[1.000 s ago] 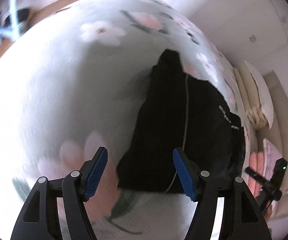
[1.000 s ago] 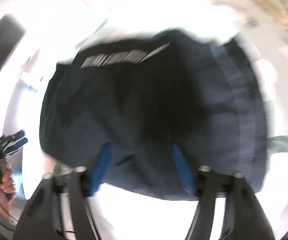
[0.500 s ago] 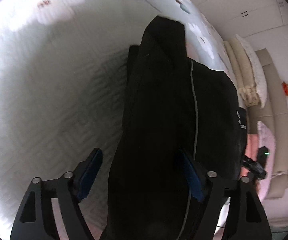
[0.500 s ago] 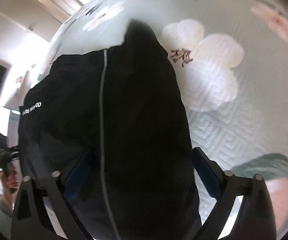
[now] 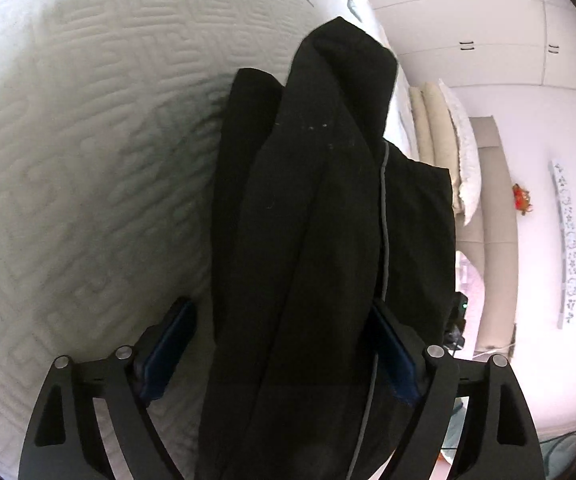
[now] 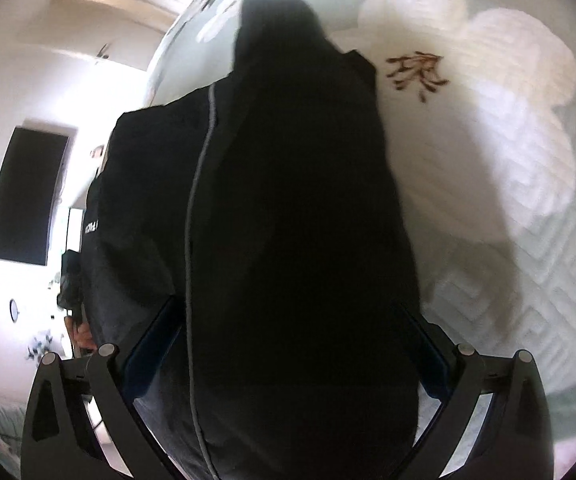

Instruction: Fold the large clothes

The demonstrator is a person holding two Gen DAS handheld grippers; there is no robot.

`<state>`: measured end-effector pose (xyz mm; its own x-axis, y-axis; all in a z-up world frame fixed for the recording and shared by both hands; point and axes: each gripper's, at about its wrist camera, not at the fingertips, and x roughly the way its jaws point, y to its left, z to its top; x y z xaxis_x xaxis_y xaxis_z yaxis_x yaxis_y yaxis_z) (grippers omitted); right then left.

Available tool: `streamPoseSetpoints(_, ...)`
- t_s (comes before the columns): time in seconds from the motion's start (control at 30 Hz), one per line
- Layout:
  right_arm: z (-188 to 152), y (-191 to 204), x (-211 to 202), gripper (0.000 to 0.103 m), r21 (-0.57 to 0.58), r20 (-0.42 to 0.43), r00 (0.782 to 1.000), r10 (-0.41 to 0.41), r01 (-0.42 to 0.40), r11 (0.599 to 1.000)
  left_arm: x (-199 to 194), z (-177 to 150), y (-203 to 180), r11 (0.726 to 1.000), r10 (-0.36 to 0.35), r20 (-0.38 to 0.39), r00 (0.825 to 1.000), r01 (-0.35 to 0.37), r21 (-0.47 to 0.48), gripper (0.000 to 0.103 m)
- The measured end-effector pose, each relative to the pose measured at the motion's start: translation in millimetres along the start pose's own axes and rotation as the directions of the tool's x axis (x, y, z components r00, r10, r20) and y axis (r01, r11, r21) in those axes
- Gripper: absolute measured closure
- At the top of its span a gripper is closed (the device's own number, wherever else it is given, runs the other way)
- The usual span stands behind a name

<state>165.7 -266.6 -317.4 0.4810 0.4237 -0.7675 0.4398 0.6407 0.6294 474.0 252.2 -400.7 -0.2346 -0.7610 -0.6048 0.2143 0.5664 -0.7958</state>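
Observation:
A black garment (image 5: 327,160), folded into a long narrow bundle with a thin grey seam line, lies on a white quilted bedspread (image 5: 88,160). My left gripper (image 5: 279,308) straddles its near end, and its jaws are opening. The left pad (image 5: 168,352) stands clear of the cloth; the right pad is at the cloth's edge. In the right wrist view the same garment (image 6: 288,160) fills the gap of my right gripper (image 6: 286,304), whose jaws stand wide. Its blue pads (image 6: 427,356) flank the cloth without squeezing it. White lettering shows on the garment's left edge.
A large white flower (image 6: 487,60) is printed on the bedspread (image 6: 547,280). Stacked cream pillows (image 5: 443,152) and a beige headboard lie beyond the garment, with white wardrobe doors (image 5: 487,40) behind. A dark screen (image 6: 28,196) hangs on the wall at left.
Both grippers came down and forward over the garment, which now fills much more of each view. Both pairs of jaws spread wider, and the cloth lies between them.

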Motion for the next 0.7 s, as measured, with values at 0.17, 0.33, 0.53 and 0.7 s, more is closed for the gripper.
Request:
streamPoseSetpoints(0.17,5.0,23.0,15.2,0.016,-0.069,0.008,1.0,0.008,-0.007,0.998,2.2,-15.2,-26.8,0.992,0.101,0.103,0.99,-0.108,0.065,0.056)
streamPoseSetpoints(0.33,-11.5,52.5,-8.3,0.054,-0.157,0.067,0.998,-0.02,0.03,0.987,-42.3,-49.2,-59.8,0.997,-0.005,0.222,0.975,-0.012,0.073,0.073)
streamPoseSetpoints(0.53,-49.3,130.5,-42.4,0.062,-0.308,0.103,0.995,0.006,0.026,0.951,-109.3,-102.0,-122.5,0.982,-0.022,0.309,0.951,-0.038,0.187,0.077)
streamPoseSetpoints(0.7,-93.1,199.9,-53.6,0.062,-0.381,0.099,0.993,0.069,-0.026,0.924,-199.6,-149.9,-141.6,0.973,0.011,0.415,0.91,-0.105,0.205,0.077)
